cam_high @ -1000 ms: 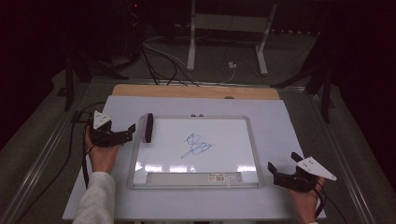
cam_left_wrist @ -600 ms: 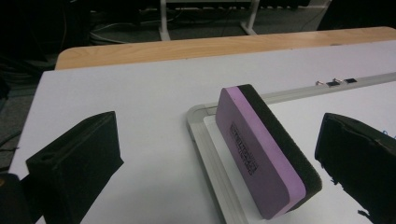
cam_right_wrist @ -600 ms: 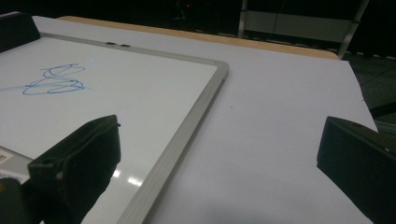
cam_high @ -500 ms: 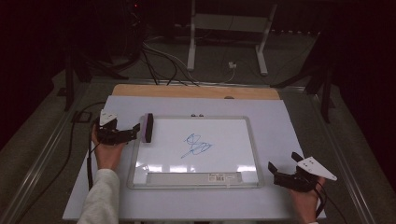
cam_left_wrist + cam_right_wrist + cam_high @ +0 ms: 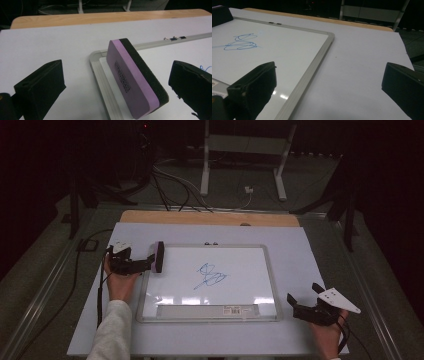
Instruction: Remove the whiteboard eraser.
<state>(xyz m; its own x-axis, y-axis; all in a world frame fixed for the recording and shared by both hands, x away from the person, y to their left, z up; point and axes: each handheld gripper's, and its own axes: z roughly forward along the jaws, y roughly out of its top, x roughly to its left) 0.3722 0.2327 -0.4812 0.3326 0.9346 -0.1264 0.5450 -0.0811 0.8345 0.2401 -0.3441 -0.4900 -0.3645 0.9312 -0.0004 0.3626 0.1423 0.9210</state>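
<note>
My left claw [image 5: 117, 82] is spread wide with one purple eraser [image 5: 133, 78] standing on edge between the jaws, not pinched, on the top-left corner of the single whiteboard [image 5: 250, 270]. My right claw [image 5: 300, 306] is spread too, holding nothing, just off the board's lower right corner. Farther out there's one blue scribble [image 5: 210, 276], then the wooden strip [image 5: 210, 218].

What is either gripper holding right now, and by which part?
Nothing. The left gripper has its jaws open either side of the eraser, not touching it. The right gripper is open above the table.
</note>
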